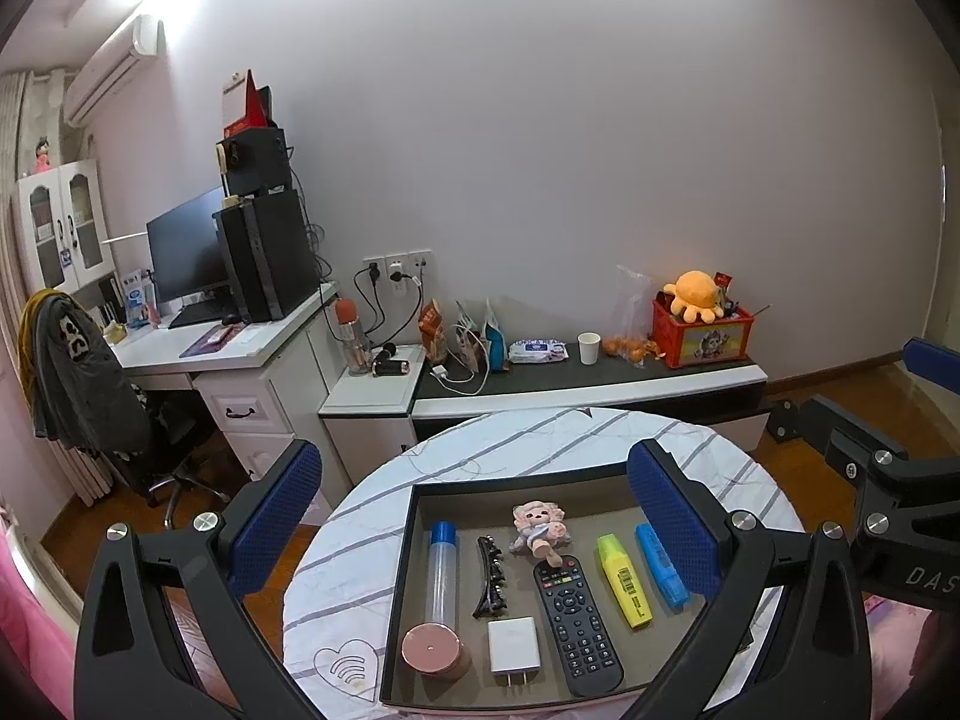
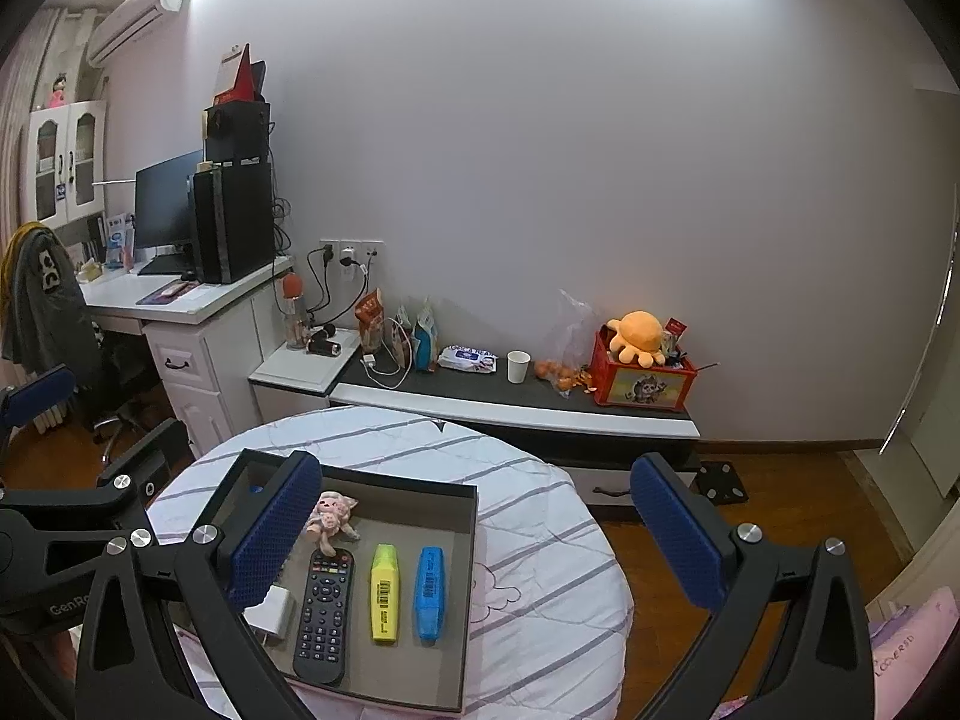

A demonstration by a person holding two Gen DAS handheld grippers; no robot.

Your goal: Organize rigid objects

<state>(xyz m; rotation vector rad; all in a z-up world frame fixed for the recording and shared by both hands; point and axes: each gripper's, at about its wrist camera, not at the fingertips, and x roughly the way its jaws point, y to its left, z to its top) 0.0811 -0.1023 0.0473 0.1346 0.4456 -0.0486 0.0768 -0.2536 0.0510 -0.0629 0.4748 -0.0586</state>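
Both claws hang wide open and empty: left claw (image 1: 474, 516), right claw (image 2: 477, 531). Everything already sits in the tray (image 1: 401, 588) at lower centre of frame: remote (image 1: 576, 624), yellow highlighter (image 1: 624, 579), blue highlighter (image 1: 660, 564). I'd drop straight down and pinch across the narrow sides.

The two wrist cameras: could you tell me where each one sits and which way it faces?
Left wrist: on the left gripper, above the tray, looking forward and down between its open fingers; the right gripper shows at the right edge.
Right wrist: on the right gripper, further right over the round table; the left gripper shows at the left edge.
Shared: tray, remote, yellow highlighter, blue highlighter.
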